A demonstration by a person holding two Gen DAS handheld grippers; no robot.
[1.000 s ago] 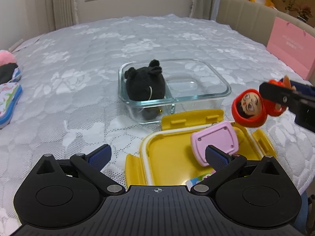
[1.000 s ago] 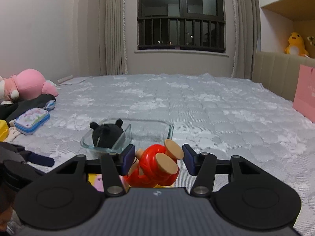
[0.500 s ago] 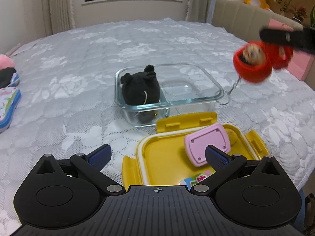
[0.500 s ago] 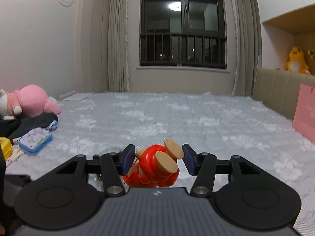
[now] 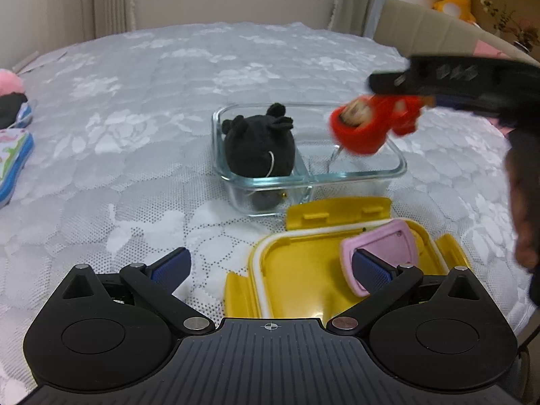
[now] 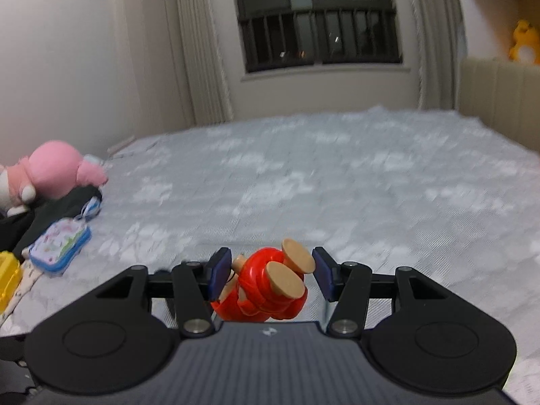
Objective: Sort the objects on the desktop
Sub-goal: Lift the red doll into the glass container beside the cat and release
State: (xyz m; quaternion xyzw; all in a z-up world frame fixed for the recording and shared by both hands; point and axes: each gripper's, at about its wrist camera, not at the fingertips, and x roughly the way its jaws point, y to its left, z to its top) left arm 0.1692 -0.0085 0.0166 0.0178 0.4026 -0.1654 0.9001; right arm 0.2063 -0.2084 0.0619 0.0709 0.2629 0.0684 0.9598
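My right gripper is shut on a red doll figure with tan feet. In the left wrist view the doll hangs head down over the right compartment of a clear glass container. A black plush toy fills the container's left compartment. My left gripper is open and empty, low over the near edge of a yellow lidded box that holds a pink case.
A blue-edged patterned pouch and a pink plush lie at the far left of the white quilted surface. A beige padded headboard stands at the right. A small yellow box sits at the left edge.
My right gripper has carried the red doll left and down, from beyond the container's right end to over its right compartment. My left gripper has stayed open and nearly still.
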